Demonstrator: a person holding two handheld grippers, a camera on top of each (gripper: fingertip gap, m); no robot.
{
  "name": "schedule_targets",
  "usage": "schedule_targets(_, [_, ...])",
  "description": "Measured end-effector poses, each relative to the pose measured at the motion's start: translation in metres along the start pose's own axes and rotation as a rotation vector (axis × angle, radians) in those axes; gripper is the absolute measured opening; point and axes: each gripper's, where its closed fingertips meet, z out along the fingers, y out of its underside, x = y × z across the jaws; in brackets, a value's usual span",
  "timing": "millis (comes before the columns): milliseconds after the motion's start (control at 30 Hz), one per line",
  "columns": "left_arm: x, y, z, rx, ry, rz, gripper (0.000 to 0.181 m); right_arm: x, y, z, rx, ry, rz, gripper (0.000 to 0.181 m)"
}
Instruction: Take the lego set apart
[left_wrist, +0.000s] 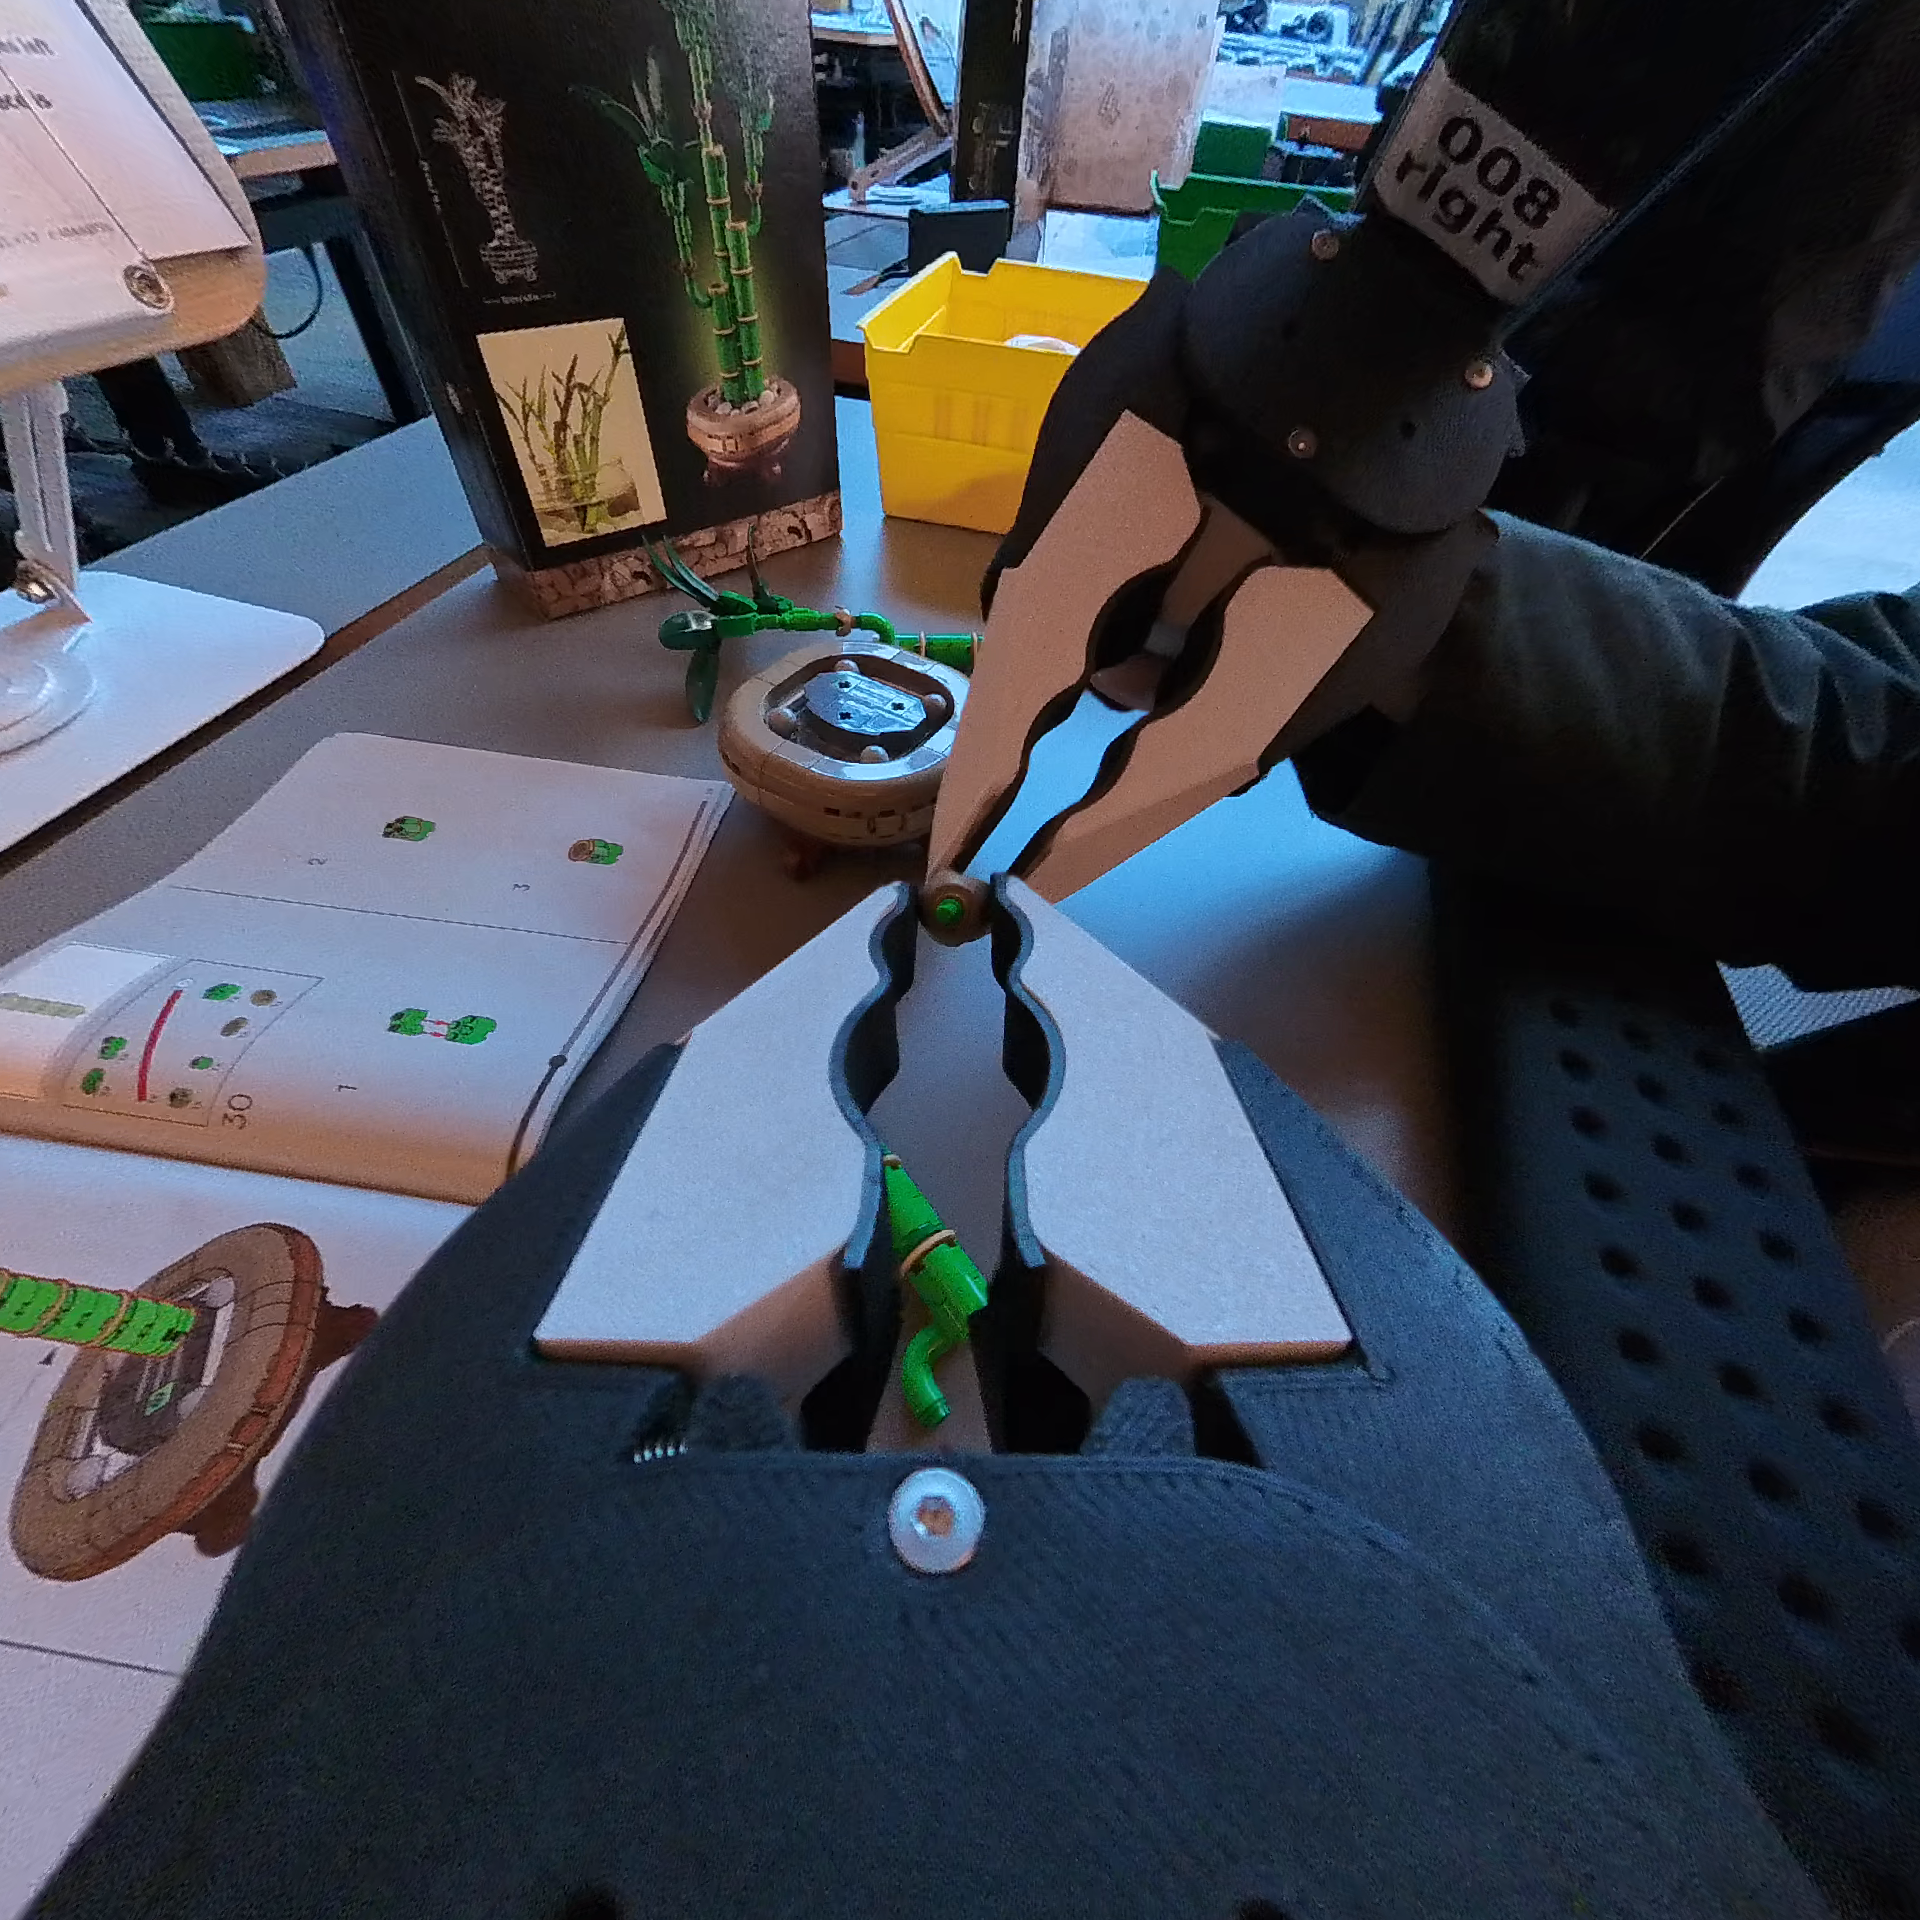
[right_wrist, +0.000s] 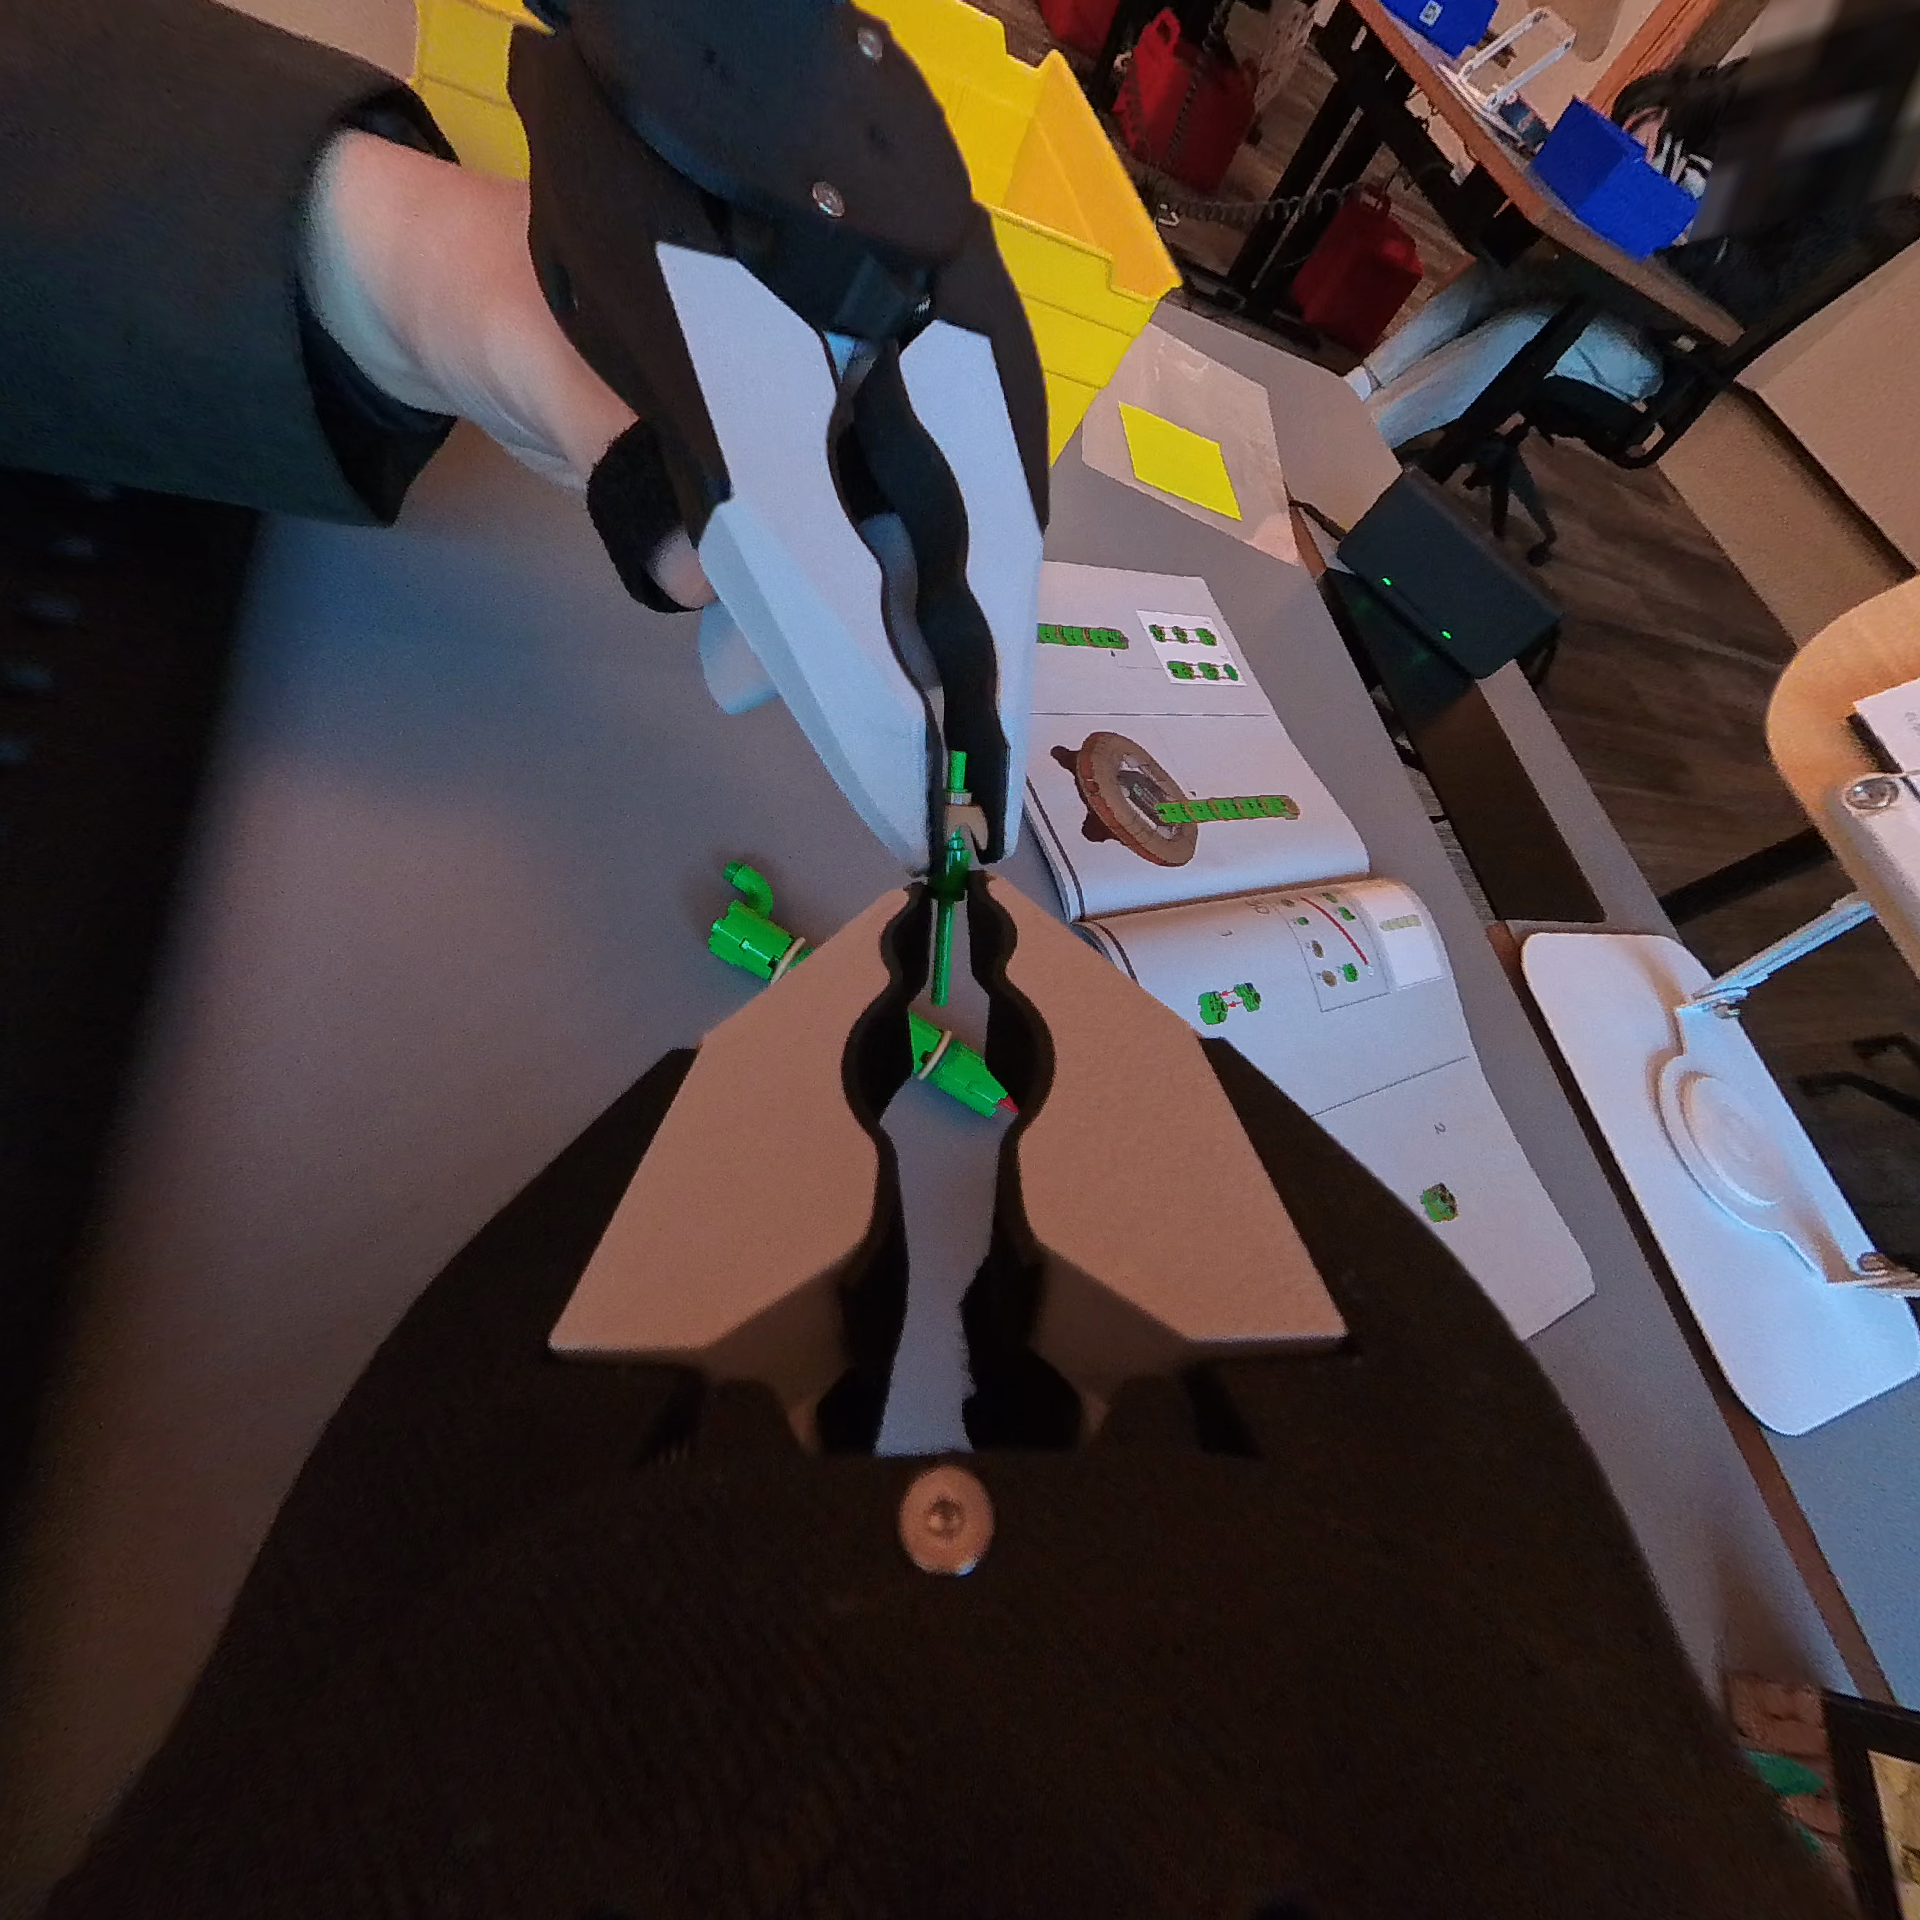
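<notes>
stalk piece (right_wrist: 940, 1049) part-hidden by fingers | product box (left_wrist: 623, 291) top cut off

Both hand-held grippers (left_wrist: 951, 894) on tan+green piece (left_wrist: 951, 914)

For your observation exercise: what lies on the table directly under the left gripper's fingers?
A loose green bamboo segment with tan rings and a curved end lies on the grey table under the left gripper; its fingers cover part of it.

Bare desk (right_wrist: 416, 831) lies open on the right gripper's (right_wrist: 951, 883) side, while the left gripper (left_wrist: 954, 896) is hemmed by the open instruction booklet (left_wrist: 416, 935) to its left, the round tan pot base (left_wrist: 842, 743) and product box (left_wrist: 623, 312) ahead, and the yellow bin (left_wrist: 966, 395) beyond.
</notes>
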Motion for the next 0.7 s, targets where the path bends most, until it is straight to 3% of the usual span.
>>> schedule_targets(167, [0.000,-0.006,-0.003,0.034,0.022,-0.058,0.012,0.002,-0.006,-0.002,0.041,0.020,-0.016,0.006])
schedule_targets(467, [-0.002,-0.043,-0.033,0.293,0.231,-0.365,0.011,0.010,-0.020,-0.010,0.166,0.013,0.095,0.014])
schedule_targets(700, [0.002,-0.038,-0.025,0.266,0.246,-0.381,0.011,0.011,-0.043,-0.018,0.299,0.034,0.113,0.020])
